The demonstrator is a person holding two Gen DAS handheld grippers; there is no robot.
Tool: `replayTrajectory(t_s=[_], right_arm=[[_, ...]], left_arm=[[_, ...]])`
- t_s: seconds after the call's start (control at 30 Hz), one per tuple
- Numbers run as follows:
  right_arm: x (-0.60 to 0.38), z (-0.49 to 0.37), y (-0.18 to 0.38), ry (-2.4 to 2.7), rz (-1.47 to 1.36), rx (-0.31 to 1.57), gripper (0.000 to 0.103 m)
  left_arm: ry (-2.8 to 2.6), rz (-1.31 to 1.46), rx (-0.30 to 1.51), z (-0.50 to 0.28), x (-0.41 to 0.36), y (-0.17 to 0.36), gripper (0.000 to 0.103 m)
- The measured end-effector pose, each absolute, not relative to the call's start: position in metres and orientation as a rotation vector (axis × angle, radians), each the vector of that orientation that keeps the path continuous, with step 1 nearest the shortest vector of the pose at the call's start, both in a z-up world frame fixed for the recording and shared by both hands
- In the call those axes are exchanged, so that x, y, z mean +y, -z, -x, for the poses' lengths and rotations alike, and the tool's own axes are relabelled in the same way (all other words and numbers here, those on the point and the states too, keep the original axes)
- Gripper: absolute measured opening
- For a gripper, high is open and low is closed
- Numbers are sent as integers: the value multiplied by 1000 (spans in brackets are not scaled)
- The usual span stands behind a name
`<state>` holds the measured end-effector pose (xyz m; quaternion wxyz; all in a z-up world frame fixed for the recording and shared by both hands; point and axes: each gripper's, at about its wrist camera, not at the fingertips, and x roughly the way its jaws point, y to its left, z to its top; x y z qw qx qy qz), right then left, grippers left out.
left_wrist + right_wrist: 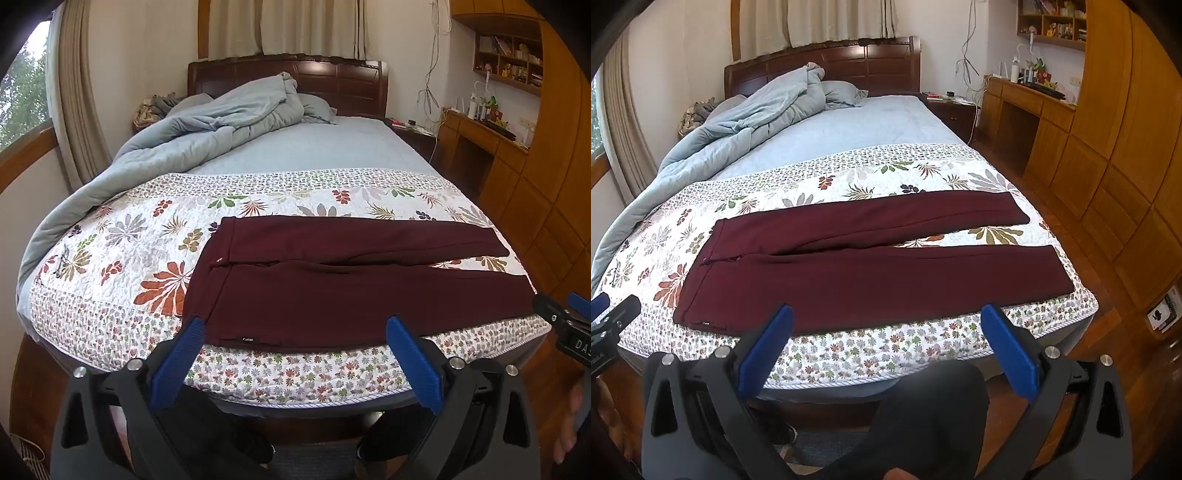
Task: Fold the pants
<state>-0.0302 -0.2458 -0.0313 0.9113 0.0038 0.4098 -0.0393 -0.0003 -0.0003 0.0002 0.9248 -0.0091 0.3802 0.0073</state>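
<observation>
Dark maroon pants (332,291) lie flat and unfolded across the foot of the bed, waistband at the left, both legs running right with a gap between them. They also show in the right wrist view (871,273). My left gripper (295,326) is open and empty, just in front of the bed's near edge, by the waist end. My right gripper (886,314) is open and empty, before the near leg. Each gripper shows at the edge of the other's view, the right one (565,321) and the left one (613,321).
The pants rest on a white floral quilt (122,258) over a blue sheet. A crumpled blue duvet (207,129) is heaped at the back left by the headboard. Wooden wardrobes (1108,155) and a desk stand at the right.
</observation>
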Motion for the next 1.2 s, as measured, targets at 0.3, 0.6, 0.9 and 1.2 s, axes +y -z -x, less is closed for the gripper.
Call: replayTrajectory(t_s=[0.3,0.6,0.9,1.2], right_arm=[[-246,30,32,81,-5,847,101],[-244,29,31,82,-6,850,101],[-243,28,33,87,5,849,101],[-244,26,35,89,10,852,101]], left_arm=[[-19,18,778,3,-2,4,99],[-14,25,787,1,-2,2,99],[-13,22,792,-2,-2,6,99],[-11,17,800,-4,-4,7,99]])
